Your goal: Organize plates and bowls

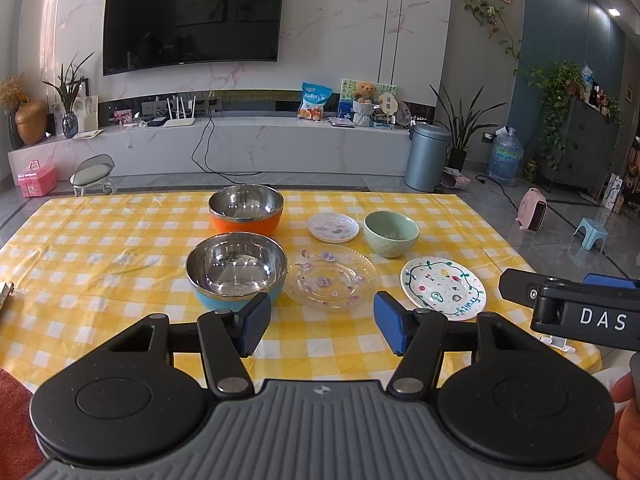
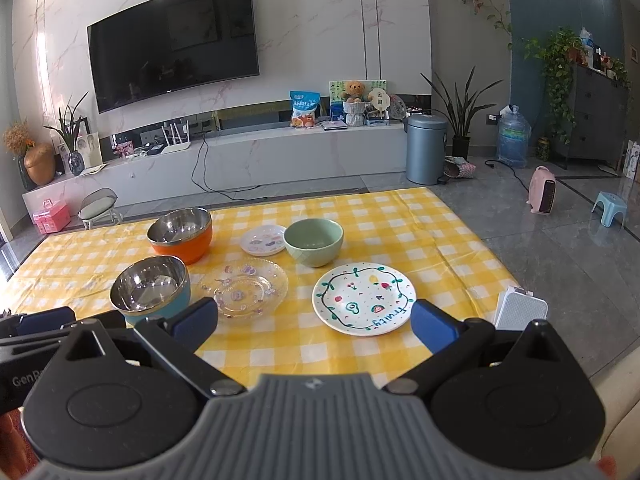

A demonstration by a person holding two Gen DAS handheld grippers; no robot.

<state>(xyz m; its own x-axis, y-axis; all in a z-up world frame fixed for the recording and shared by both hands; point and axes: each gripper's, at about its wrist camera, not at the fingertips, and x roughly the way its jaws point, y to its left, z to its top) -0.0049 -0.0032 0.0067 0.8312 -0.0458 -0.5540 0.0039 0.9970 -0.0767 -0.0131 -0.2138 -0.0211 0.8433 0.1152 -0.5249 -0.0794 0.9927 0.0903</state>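
On the yellow checked tablecloth (image 1: 100, 248) stand an orange steel bowl (image 1: 246, 210), a blue steel bowl (image 1: 236, 270), a green bowl (image 1: 391, 233), a small white plate (image 1: 333, 227), a clear glass plate (image 1: 331, 282) and a painted white plate (image 1: 443, 288). My left gripper (image 1: 320, 326) hovers open near the table's front edge, short of the blue bowl and glass plate, holding nothing. My right gripper (image 2: 314, 326) is open too, empty, in front of the painted plate (image 2: 363, 298). In the right wrist view the blue bowl (image 2: 150, 288) and glass plate (image 2: 245, 290) lie left.
A white box-like object (image 2: 520, 308) sits at the table's right front corner. The other gripper's body (image 1: 576, 312) shows at the right edge of the left wrist view. Beyond the table are a small stool (image 1: 93, 174), a bin (image 1: 426, 156) and a TV wall.
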